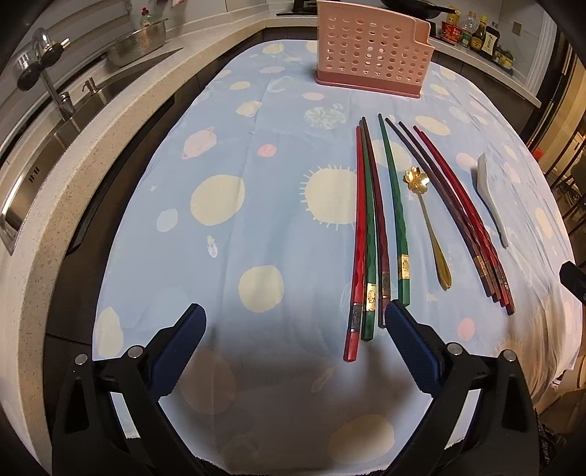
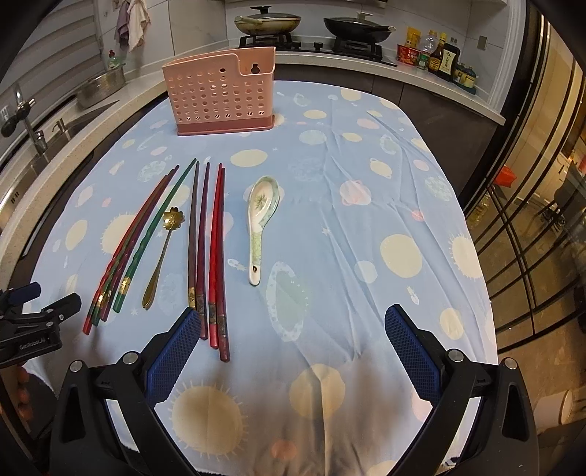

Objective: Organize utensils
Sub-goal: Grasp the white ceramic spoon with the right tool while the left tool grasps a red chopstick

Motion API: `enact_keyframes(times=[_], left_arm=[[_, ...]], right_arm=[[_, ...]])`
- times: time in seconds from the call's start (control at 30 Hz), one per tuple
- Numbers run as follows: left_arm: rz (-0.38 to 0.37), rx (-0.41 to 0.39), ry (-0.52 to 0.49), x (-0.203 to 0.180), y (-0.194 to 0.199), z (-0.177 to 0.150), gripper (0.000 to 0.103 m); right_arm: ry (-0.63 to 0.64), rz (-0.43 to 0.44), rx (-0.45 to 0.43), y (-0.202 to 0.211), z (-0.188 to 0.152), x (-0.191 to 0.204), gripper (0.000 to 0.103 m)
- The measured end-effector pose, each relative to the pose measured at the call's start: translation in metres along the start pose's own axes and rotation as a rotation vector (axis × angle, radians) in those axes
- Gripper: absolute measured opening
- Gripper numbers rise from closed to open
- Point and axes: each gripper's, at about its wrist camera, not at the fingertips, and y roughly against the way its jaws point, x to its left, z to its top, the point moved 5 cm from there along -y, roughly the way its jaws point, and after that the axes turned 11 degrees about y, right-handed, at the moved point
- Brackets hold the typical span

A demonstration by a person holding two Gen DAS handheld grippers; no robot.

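A pink perforated utensil holder (image 1: pixel 370 58) (image 2: pixel 219 93) stands at the far end of the table. Several red, green and dark chopsticks (image 1: pixel 370 234) (image 2: pixel 205 249) lie side by side on the cloth. A gold flower-headed spoon (image 1: pixel 428 223) (image 2: pixel 161 252) lies among them. A white ceramic spoon (image 2: pixel 260 219) (image 1: pixel 490 194) lies to their right. My left gripper (image 1: pixel 295 318) is open and empty, its right finger beside the near chopstick ends. My right gripper (image 2: pixel 293 322) is open and empty, its left finger next to the red chopsticks' ends.
A blue planet-print cloth (image 2: pixel 366 238) covers the table. A sink with a tap (image 1: pixel 47 84) and a metal colander (image 1: pixel 137 44) are on the counter at left. A stove with pans (image 2: pixel 311 25) and sauce bottles (image 2: pixel 439 55) stand behind.
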Motion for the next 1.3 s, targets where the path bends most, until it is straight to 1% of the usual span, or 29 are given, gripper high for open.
enact_keyframes(times=[0.13,0.2,0.3,0.4,0.43,0.5,0.53,0.57,0.6,0.63,0.7,0.87,1.1,1.17,1.23,1.3], left_arm=[[-0.005,-0.005,-0.008,-0.004,-0.003,0.006,0.094],[-0.012,-0.002,-0.006,-0.005,-0.004,0.008,0.094],[-0.013,-0.003,-0.008,-0.007,-0.006,0.011,0.094],[-0.016,0.0,-0.007,-0.007,-0.008,0.012,0.094],[-0.015,0.003,-0.007,-0.007,-0.009,0.012,0.093],[-0.012,0.007,-0.009,-0.006,-0.011,0.011,0.091],[-0.016,0.013,-0.008,-0.006,-0.013,0.012,0.087],[-0.019,0.022,-0.006,-0.005,-0.015,0.011,0.084],[-0.02,0.028,-0.003,-0.004,-0.016,0.011,0.084],[-0.019,0.032,-0.001,-0.003,-0.018,0.011,0.084],[-0.017,0.039,-0.002,-0.002,-0.021,0.011,0.08],[-0.022,0.061,0.001,-0.002,-0.028,0.008,0.075],[-0.031,0.071,-0.009,-0.005,-0.034,0.007,0.076],[-0.023,0.078,-0.013,-0.005,-0.037,0.006,0.075],[-0.018,0.071,-0.019,-0.006,-0.038,0.004,0.075],[-0.021,0.069,-0.02,-0.005,-0.037,0.003,0.072]], right_arm=[[-0.011,0.014,-0.005,-0.016,0.01,0.001,0.094],[-0.024,0.04,-0.001,-0.026,0.014,0.001,0.086],[-0.046,0.079,0.003,-0.042,0.022,0.002,0.062],[-0.045,0.11,0.011,-0.057,0.029,0.008,0.05],[-0.039,0.113,0.013,-0.061,0.03,0.01,0.049],[-0.026,0.117,0.017,-0.069,0.033,0.015,0.041],[-0.02,0.12,0.021,-0.072,0.034,0.016,0.038],[-0.016,0.125,0.025,-0.076,0.034,0.018,0.034],[-0.014,0.128,0.029,-0.079,0.035,0.019,0.029],[-0.014,0.131,0.035,-0.083,0.035,0.02,0.028],[-0.013,0.138,0.045,-0.089,0.034,0.022,0.02],[-0.011,0.137,0.039,-0.092,0.035,0.022,0.016],[-0.015,0.132,0.041,-0.093,0.036,0.023,0.016],[-0.013,0.131,0.041,-0.093,0.036,0.023,0.016],[-0.011,0.131,0.039,-0.093,0.036,0.024,0.015],[-0.011,0.132,0.039,-0.093,0.035,0.024,0.011]])
